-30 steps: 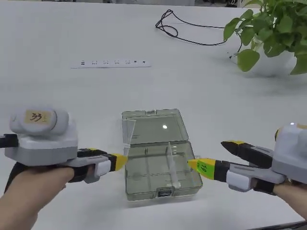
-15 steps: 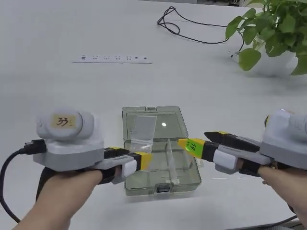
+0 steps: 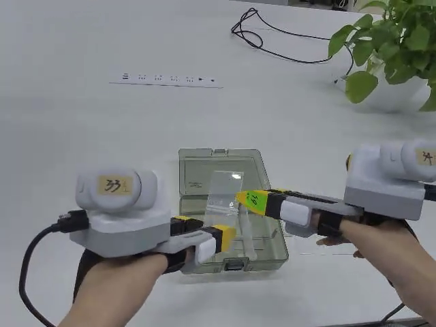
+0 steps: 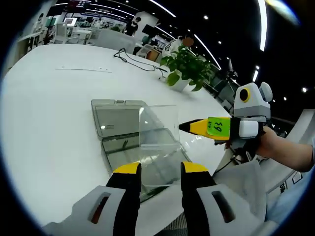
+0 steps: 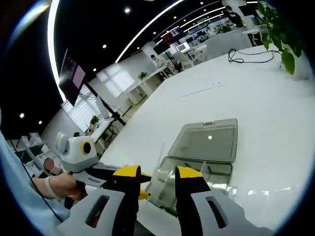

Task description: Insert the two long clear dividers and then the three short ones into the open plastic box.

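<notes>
Head view | left tool raised divider | right tool closer

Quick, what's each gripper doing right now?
Left gripper: closed on a clear divider.
Right gripper: cannot tell if open or shut.

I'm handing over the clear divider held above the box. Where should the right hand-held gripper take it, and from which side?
Probably its upper right edge, from the right. The clear divider stands nearly upright over the open box, its lower end between the jaws of the left hand-held gripper, so the top is free; the right hand-held gripper sits beside that edge.
</notes>
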{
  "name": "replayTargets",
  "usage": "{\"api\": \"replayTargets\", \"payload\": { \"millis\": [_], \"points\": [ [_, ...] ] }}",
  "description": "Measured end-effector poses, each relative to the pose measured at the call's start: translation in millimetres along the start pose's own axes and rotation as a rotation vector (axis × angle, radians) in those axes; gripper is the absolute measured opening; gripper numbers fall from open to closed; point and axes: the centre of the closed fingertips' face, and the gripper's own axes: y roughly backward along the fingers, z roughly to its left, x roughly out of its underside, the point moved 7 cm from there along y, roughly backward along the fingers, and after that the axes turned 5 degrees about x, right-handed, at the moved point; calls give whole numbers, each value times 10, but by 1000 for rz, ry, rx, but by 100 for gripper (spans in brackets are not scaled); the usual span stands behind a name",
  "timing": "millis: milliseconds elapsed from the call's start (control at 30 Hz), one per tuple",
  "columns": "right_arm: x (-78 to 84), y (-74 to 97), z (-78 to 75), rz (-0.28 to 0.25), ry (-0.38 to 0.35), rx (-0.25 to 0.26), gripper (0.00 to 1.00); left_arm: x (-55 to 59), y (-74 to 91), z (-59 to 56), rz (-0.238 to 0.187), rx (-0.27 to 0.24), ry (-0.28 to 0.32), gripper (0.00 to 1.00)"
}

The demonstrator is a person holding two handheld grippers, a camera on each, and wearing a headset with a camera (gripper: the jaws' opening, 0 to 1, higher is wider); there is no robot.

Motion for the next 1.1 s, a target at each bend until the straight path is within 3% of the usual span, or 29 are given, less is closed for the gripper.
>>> {"api": "replayTargets", "payload": {
  "millis": [333,567,733,1100],
  "points": [
    [51,-42,-24,56,-27,4,11,49,-21,-37,1,12,-1,30],
    [76,-47,-32,61,-6,3,4,35,-38,-77,-8,22,9,30],
    [71,-10,31,62,-25,-7,3,42,-4,-126,-14,24,25,30],
    [13,7,165,139,-20,13,2,35,26,-153,-32,23,11,30]
  ]
}}
